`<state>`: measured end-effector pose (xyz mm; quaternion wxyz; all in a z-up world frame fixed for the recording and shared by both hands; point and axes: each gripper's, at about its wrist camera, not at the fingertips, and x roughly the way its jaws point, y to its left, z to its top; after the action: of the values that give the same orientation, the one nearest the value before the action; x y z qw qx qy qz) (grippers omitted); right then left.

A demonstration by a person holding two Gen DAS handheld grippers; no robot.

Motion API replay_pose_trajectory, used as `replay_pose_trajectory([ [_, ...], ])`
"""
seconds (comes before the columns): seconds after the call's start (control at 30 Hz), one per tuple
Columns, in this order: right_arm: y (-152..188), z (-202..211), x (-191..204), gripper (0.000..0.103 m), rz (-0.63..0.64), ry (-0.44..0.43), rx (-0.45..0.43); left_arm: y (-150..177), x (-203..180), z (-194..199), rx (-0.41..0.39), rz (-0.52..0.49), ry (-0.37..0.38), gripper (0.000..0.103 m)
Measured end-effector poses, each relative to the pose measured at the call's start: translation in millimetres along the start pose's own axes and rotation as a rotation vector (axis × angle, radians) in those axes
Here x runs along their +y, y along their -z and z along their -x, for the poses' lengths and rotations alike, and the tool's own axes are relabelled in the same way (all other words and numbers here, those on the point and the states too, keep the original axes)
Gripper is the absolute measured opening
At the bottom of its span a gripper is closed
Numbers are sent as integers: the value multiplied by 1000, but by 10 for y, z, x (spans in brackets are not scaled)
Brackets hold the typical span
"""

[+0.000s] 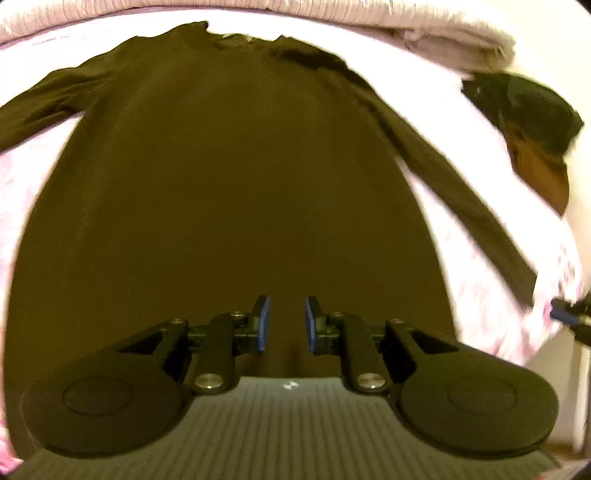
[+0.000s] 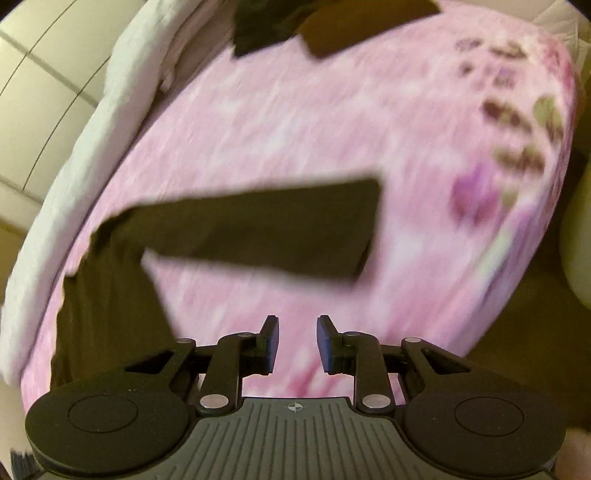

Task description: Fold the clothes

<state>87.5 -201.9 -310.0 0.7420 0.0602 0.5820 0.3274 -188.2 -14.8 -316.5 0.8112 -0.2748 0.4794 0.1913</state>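
Note:
A dark brown long-sleeved shirt point(image 1: 221, 177) lies spread flat on a pink bed sheet point(image 1: 480, 288), collar at the far side, both sleeves out to the sides. My left gripper point(image 1: 286, 323) hovers over the shirt's lower body, jaws a little apart with nothing between the blue pads. In the right wrist view the shirt's right sleeve point(image 2: 266, 236) stretches across the pink sheet point(image 2: 295, 129), cuff to the right. My right gripper point(image 2: 297, 343) hangs above bare sheet just below that sleeve, open and empty. The view is blurred by motion.
A pile of dark clothes point(image 1: 532, 122) lies at the far right of the bed and shows at the top of the right wrist view as dark clothes point(image 2: 295, 26). A pale folded blanket point(image 1: 258, 11) lines the far edge. The bed's edge point(image 2: 535, 221) drops off at the right.

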Motion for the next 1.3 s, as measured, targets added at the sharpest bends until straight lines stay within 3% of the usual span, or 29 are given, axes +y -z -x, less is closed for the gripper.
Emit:
replay_pose_trajectory([
  [0.13,-783,-277,-286,26,101,-22,50,-87,-566,-208,7,99,-23,15],
  [0.23,-1144,-606,-291,26,299,4,125,-129,-942,-329,16,138,-29,15],
  [0.43,-1250,-1185,-196,25,635,0,283,-177,-1347,-550,35,137,-88,15],
  [0.47,-1274,-1199,-193,9,659,-29,301,-180,-1373,-571,41,139,-99,15],
  [0.5,-1316,-1201,-188,7,672,-60,313,-192,-1380,-577,45,147,-104,15],
  [0.57,-1522,-1076,-178,5,663,-114,271,-224,-1398,-571,43,161,-113,15],
  [0.67,-2071,-794,-112,4,643,-134,93,-301,-1451,-580,36,159,-119,15],
  [0.8,-2848,-646,-154,5,578,-54,-141,-398,-1545,-618,28,138,-132,15],
  [0.83,-2979,-723,-204,5,551,-25,-157,-395,-1560,-633,29,140,-129,15],
  [1.0,-3387,-1360,-566,5,312,67,-45,-353,-1633,-710,51,140,-133,15],
  [1.07,-3394,-1399,-719,11,230,49,-21,-333,-1654,-708,60,142,-141,15],
  [1.17,-3286,-1355,-957,12,144,6,-8,-322,-1673,-716,68,156,-140,15],
  [1.3,-3194,-1351,-1096,12,160,-40,49,-328,-1715,-762,80,158,-139,15],
])
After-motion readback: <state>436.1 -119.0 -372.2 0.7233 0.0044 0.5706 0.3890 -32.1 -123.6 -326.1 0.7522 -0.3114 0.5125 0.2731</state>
